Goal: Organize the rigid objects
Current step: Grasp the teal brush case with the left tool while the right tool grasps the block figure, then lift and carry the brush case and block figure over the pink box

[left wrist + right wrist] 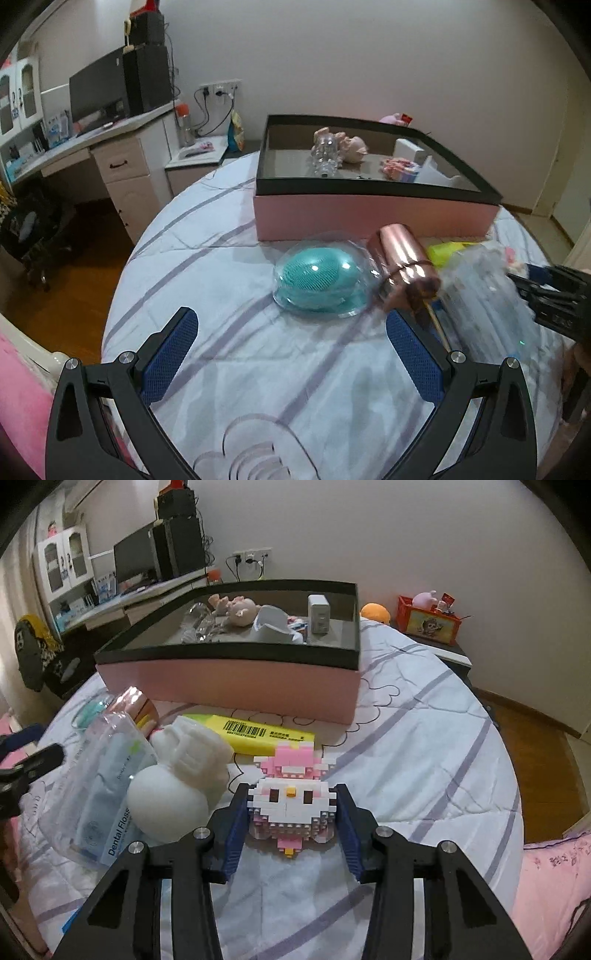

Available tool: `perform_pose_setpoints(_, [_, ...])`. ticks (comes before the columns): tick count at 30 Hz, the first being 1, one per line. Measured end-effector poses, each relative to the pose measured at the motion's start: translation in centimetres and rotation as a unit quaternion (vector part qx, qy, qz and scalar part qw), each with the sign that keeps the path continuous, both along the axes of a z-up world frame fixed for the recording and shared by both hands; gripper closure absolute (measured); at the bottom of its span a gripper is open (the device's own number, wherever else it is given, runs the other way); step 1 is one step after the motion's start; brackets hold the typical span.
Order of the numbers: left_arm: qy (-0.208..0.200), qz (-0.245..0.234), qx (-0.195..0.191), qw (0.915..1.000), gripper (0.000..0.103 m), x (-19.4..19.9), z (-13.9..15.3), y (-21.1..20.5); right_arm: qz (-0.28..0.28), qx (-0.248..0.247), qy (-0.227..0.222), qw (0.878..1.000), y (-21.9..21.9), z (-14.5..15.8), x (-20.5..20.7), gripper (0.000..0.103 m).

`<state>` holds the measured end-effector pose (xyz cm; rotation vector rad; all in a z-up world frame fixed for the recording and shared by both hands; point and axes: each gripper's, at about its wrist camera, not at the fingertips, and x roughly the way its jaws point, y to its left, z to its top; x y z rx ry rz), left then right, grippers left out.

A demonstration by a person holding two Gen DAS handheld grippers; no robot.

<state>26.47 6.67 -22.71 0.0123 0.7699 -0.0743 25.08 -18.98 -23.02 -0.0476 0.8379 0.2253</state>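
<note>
Right hand-held gripper (291,805) tilted downward, pads against block figure (291,805); left hand-held gripper (291,328) wide

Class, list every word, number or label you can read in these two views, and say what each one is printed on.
"Dental Floss": on the clear packet left of the white figure; its last letters are partly hidden.
Barcode with digits and small print: on the yellow box, too small to read.
Picture label on the red crate: no readable words.
Left wrist view: nothing legible.
</note>
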Motion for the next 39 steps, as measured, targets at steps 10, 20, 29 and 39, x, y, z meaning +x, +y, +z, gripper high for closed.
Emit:
perform_pose_setpoints(10, [0.035,-0.013,0.003,0.9993,0.0,4.0,-0.9,-1.4,-0.018,0.008,0.008,1.0,-1.0,-0.4,0.4,0.058])
perform_pose_setpoints(20, [0.056,-0.021,0.009,0.9982,0.03,5.6,-1.8,-2.2,-0.018,0.015,0.012,1.0,-1.1,-0.5,0.6,0.058])
perform_pose_setpoints(29, [0.025,-0.015,0.014,0.9995,0.03,3.5,-0.5,-2.0,-0.02,0.02,-0.001,1.0,-1.5,-0.2,-0.1,0.058])
perform_pose_setpoints(39, [0.009,-0.033,0.015,0.9993,0.03,-1.7,-0.1,-2.2,-0.018,0.024,-0.007,1.0,-1.0,0.4,-2.9,0.058])
